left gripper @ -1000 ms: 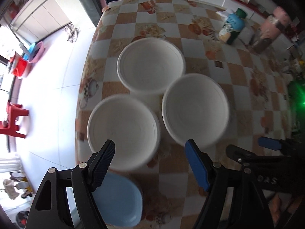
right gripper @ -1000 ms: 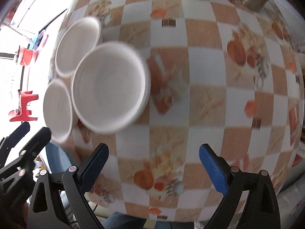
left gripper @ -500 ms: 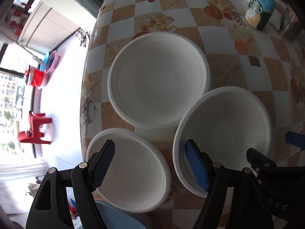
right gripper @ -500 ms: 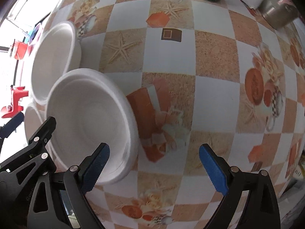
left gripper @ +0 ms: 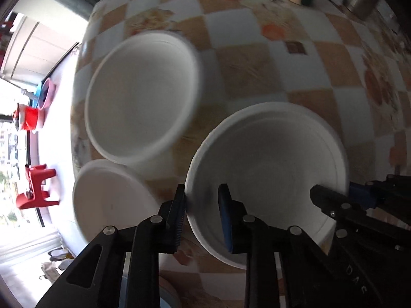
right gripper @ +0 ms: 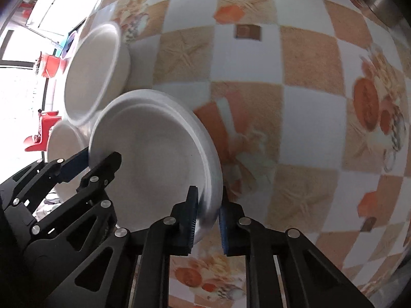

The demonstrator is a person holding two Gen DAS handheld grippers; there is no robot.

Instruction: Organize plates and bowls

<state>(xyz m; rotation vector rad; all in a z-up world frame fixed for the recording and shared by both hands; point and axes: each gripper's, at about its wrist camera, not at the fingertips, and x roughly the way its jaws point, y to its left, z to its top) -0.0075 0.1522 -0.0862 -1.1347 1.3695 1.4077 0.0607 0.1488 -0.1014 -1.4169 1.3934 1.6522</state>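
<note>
Home dining room — patterned tablecloth (left gripper: 257, 41), stools (left gripper: 36, 190).

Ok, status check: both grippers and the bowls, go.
Left gripper and right gripper both shut on near bowl rim, opposite sides. Two more white bowls beside it: large bowl, small bowl. Nothing blocking.

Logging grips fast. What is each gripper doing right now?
Left gripper: closed on the near bowl's left rim.
Right gripper: closed on the same bowl's right rim.

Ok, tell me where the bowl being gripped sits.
Nearest the tools: the gripped bowl is pinched on opposite rims by left tool and right tool, beside two other bowls.
</note>
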